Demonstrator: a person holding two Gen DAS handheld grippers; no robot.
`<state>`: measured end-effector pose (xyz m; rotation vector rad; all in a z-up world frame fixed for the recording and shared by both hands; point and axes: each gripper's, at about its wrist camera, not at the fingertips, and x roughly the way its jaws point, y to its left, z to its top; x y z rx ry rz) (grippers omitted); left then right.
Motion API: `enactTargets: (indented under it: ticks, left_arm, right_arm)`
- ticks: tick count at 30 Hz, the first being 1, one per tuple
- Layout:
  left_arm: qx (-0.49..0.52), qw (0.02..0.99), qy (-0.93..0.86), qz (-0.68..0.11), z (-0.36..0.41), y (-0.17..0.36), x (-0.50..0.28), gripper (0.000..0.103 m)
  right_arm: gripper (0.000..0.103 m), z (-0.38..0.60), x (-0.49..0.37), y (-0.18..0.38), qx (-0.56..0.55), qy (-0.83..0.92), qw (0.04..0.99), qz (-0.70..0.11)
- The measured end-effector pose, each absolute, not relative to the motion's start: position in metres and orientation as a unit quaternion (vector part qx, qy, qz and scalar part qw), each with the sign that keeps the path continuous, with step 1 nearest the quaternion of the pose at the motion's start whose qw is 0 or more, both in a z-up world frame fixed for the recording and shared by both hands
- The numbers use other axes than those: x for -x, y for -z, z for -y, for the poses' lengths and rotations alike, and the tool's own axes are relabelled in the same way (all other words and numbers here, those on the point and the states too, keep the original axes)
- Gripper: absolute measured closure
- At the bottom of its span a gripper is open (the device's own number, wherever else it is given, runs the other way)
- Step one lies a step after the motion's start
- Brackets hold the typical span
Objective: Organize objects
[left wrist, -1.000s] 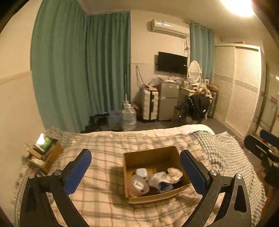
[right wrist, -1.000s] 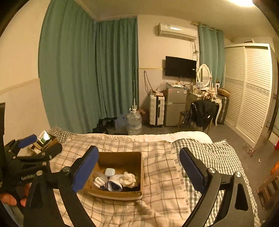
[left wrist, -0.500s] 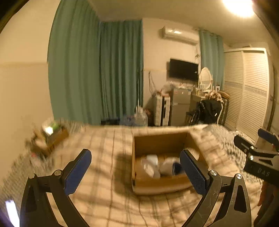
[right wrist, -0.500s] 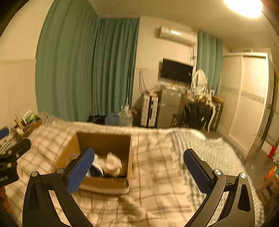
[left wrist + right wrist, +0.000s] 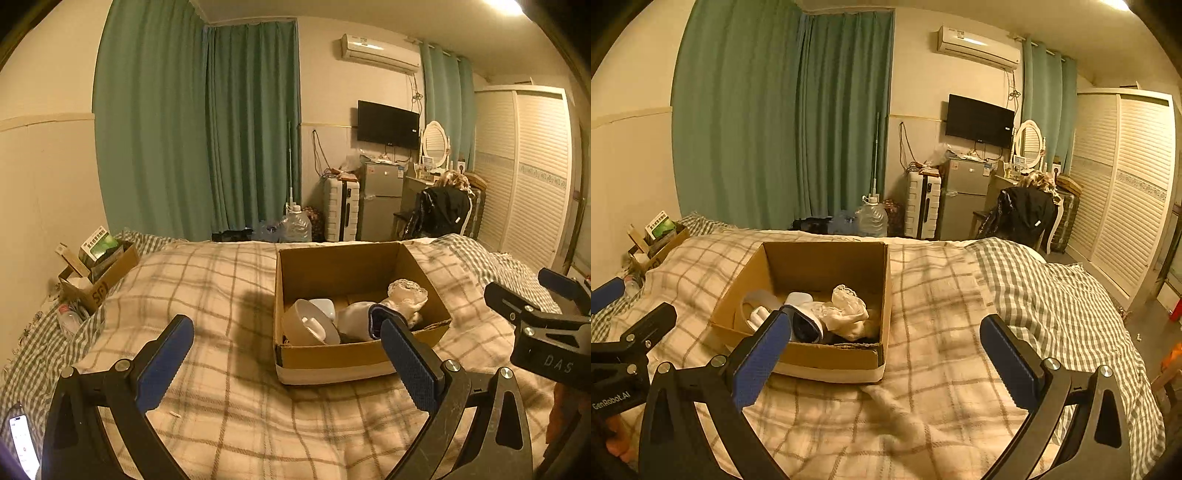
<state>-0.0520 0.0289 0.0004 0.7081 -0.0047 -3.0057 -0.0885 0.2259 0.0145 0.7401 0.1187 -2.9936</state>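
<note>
A bed (image 5: 229, 369) under a plaid blanket (image 5: 942, 314) is taken as landmark. Beyond its far edge, green curtains (image 5: 199, 129) are hung to the left. A water jug (image 5: 295, 225), a white suitcase (image 5: 341, 208) and a grey fridge (image 5: 380, 199) are lined up past its foot. A TV (image 5: 388, 123) and an air conditioner (image 5: 380, 53) are mounted above these. A louvred wardrobe (image 5: 532, 173) is placed to the bed's right. A phone (image 5: 24, 445) is laid at its near left corner.
</note>
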Motion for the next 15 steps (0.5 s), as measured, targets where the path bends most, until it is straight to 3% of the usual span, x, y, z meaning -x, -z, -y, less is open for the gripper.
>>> enactTargets:
  ticks: [15]
  left_arm:
    - [-0.232,0.031,0.972,0.004,-0.0306,-0.0003,0.0515,0.0]
  right_arm:
    - [0.001,-0.2245,0.0842,-0.0153,-0.24,0.969,0.026,-0.045]
